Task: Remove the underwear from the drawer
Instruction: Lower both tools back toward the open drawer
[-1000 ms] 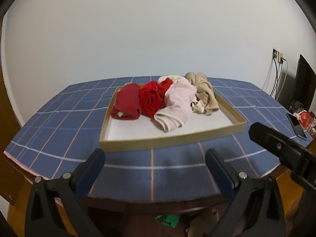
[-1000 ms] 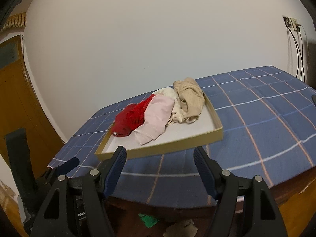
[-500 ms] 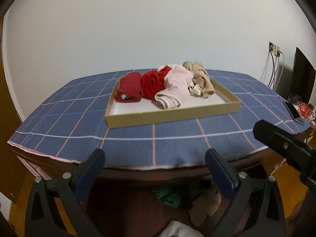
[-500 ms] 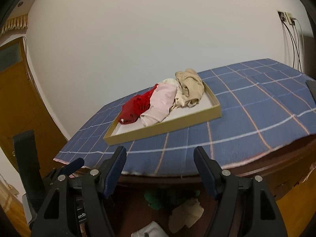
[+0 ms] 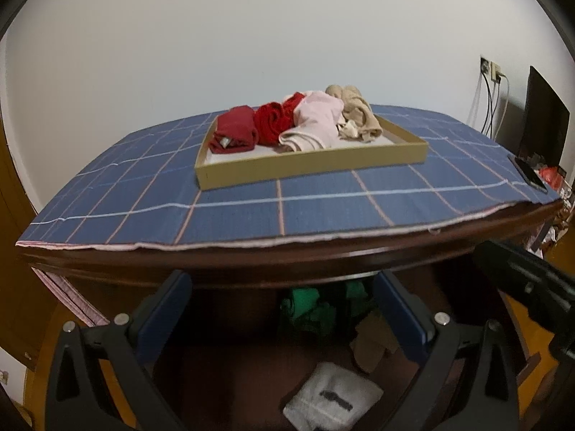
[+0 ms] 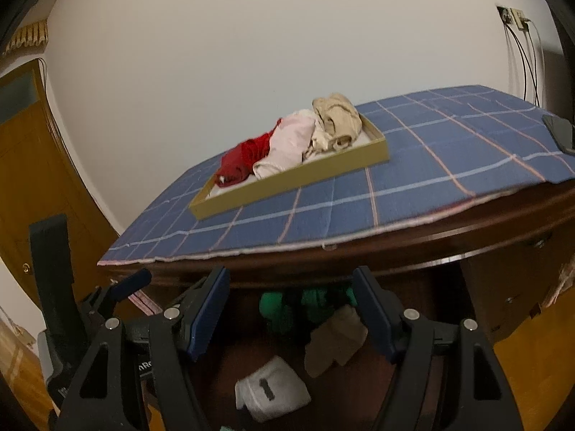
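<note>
A shallow cardboard tray (image 5: 312,165) (image 6: 287,186) on the blue checked tablecloth (image 5: 323,212) holds rolled underwear: dark red (image 5: 235,134), bright red (image 5: 273,122), pink (image 5: 316,122) (image 6: 291,143) and beige (image 5: 359,115) (image 6: 337,115). Under the table top, a dark wooden compartment shows a green garment (image 5: 309,309) (image 6: 287,305), a tan one (image 5: 373,341) (image 6: 334,341) and a white one (image 5: 334,398) (image 6: 273,391). My left gripper (image 5: 282,287) and right gripper (image 6: 291,280) both stand open and hold nothing, in front of the table's edge and above those garments.
The brown table edge (image 5: 287,262) runs just beyond the fingertips. A dark phone (image 5: 528,176) (image 6: 560,133) lies at the cloth's right edge. Wall sockets with cables (image 5: 490,68) and a black screen (image 5: 542,122) are at the right, a wooden door (image 6: 28,165) at the left.
Both grippers have sunk and drawn back from the table. The tray now sits higher and farther in view, and the compartment under the table top has come into sight. Jaws unchanged.
</note>
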